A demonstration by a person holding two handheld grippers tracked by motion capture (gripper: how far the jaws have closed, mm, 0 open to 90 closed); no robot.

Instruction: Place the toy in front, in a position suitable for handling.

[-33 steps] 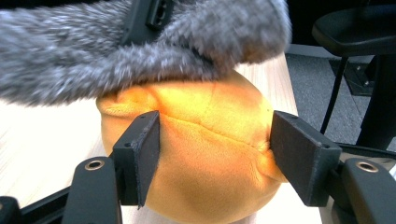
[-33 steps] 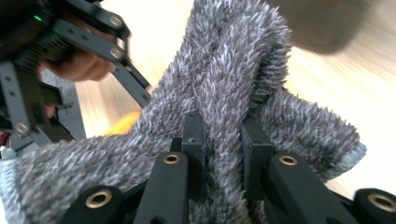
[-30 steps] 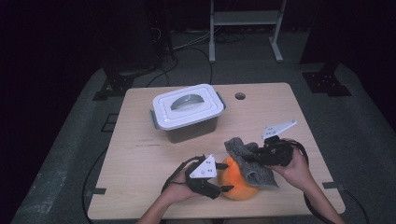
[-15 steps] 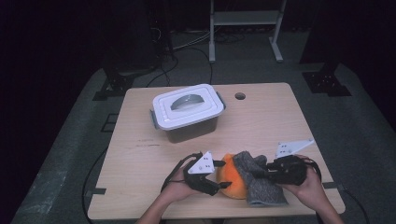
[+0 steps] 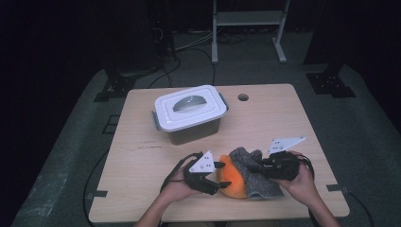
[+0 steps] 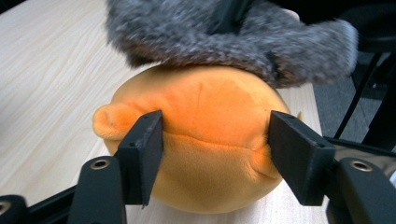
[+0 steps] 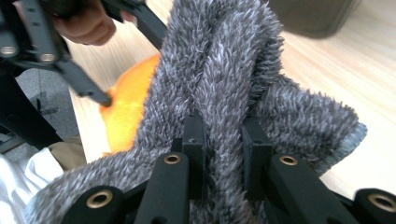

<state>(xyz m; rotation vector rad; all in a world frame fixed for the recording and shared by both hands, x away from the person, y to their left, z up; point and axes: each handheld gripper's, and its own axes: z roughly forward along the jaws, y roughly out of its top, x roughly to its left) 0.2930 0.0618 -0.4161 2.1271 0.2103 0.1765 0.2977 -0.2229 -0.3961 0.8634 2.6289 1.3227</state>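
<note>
An orange plush ball [image 5: 232, 183] [image 6: 215, 107] lies near the table's front edge. My left gripper [image 5: 223, 175] [image 6: 215, 140] has a pad pressed on each side of it; its jaws have just been closing on the ball. A grey fuzzy cloth [image 5: 253, 172] [image 6: 210, 32] [image 7: 219, 60] drapes over the ball's top and right side. From the right, my right gripper [image 5: 259, 168] [image 7: 223, 140] is shut on a fold of that cloth. A strip of the orange ball [image 7: 126, 107] shows past the cloth's left edge in the right gripper view.
A grey plastic box with a white clip-on lid [image 5: 189, 111] stands at the table's middle back. A round cable hole [image 5: 243, 97] sits behind it to the right. Bare wood [image 5: 142, 161] lies left of my hands. A white shelf frame [image 5: 246, 28] stands on the floor beyond.
My right gripper has moved right and toward the front edge with the grey cloth, which now lies across the orange ball. The left gripper has stayed at the ball.
</note>
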